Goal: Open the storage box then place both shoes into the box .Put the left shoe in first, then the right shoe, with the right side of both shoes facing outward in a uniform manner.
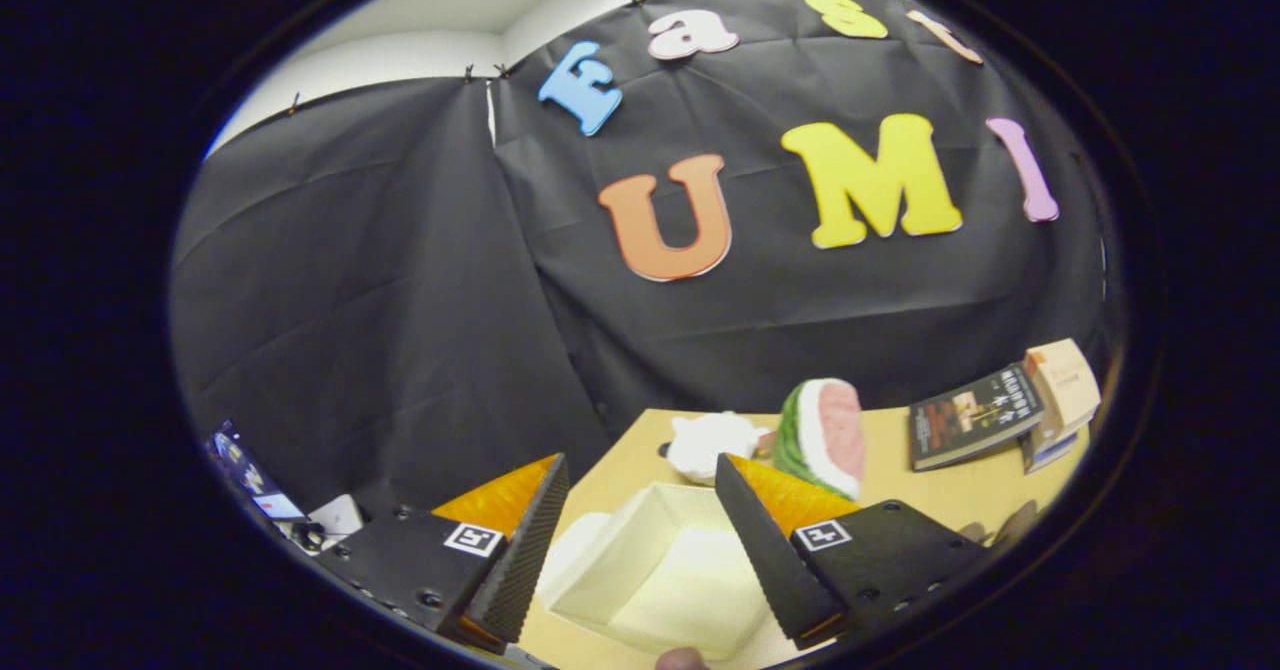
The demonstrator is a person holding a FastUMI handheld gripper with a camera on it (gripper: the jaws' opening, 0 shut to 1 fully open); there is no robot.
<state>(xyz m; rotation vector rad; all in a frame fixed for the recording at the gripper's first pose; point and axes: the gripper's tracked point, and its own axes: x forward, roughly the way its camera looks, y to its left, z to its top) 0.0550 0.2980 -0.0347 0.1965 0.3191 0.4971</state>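
The gripper (640, 530) hangs above the wooden counter (940, 490) with its two fingers (520, 550) spread wide, released and pressing on nothing. Each finger shows a ribbed black pad on the inner face, an orange outer face and a small square marker on the black mount behind it.

Between the fingers and below them sits the storage box (660, 570), a pale cream box seen from above at a tilt. Whether its lid is off or on cannot be told from this angle. The box is apart from both pads.

Just beyond the fingers lies a white rounded thing (712, 442), and right beside it a plush watermelon slice (825, 435) with a green rind and pink flesh. Farther along the counter, well apart from the box, a dark book (975, 415) lies flat next to a tan carton (1062, 382).

A fingertip of the person (682, 659) peeks in at the near edge, close to the box
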